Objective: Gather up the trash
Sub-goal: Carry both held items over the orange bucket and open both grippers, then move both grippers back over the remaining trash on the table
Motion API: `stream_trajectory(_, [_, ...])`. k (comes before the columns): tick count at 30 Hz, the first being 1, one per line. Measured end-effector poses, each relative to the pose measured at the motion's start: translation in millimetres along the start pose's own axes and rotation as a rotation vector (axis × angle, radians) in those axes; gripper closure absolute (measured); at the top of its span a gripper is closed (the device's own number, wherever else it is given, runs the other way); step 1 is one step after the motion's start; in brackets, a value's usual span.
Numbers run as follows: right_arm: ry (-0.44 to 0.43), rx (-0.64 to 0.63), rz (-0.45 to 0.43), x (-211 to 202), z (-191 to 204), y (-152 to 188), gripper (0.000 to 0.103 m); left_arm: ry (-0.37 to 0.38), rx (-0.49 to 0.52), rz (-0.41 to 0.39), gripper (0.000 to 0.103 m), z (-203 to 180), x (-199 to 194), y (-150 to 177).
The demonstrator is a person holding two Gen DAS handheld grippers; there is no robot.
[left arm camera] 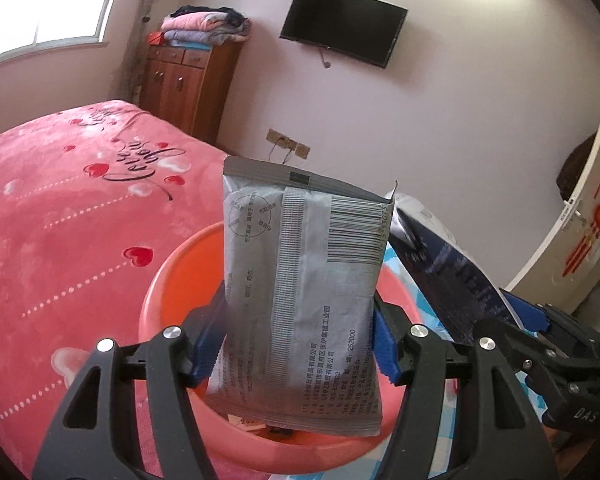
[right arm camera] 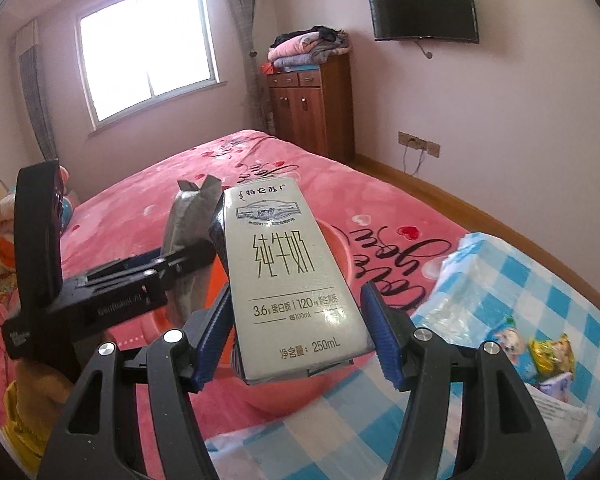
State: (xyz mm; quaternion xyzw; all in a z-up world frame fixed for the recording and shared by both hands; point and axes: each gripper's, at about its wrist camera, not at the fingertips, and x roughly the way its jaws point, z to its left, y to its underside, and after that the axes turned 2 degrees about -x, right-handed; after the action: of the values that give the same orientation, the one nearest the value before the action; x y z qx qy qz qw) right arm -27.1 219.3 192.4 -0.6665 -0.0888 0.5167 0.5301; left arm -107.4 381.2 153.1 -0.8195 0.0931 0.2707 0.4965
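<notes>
Pink heart-print bedspread; wooden cabinet at twelve o'clock, folded clothes atop; television at one.

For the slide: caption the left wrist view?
Left hand-held gripper holds grey pouch above orange basin on the bed.

— What was the grey pouch above the orange basin made of?
— Matt, crinkled foil-like film; the basin looked smooth, glossy plastic.
— And the milk carton beside the pouch?
— Smooth coated card, over the fleecy pink blanket.
</notes>
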Motion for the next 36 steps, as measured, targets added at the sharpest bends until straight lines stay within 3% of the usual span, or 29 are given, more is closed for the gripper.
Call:
stream_trajectory(5, [-0.046, 0.035, 0.019, 18, -3, 1, 0.037, -0.044, -0.009, -0.011, 0.023, 3, 2, 2])
stream_trajectory(7, [-0.052, 0.062, 0.008, 19, -6, 5, 0.014, -0.058, -0.006, -0.017, 0.015, 5, 2, 3])
stream_trajectory(10, [-0.043, 0.087, -0.022, 12, -11, 10, 0.013, -0.091, -0.004, -0.035, 0.013, 7, -2, 4])
stream_trajectory(17, [0.077, 0.104, -0.077, -14, -23, 30, 0.011, -0.098, 0.020, -0.054, 0.011, 0, -8, 8])
stream_trajectory(36, [0.215, 0.226, -0.146, -73, -64, 98, 0.009, 0.025, 0.078, -0.028, 0.010, -55, -18, 31])
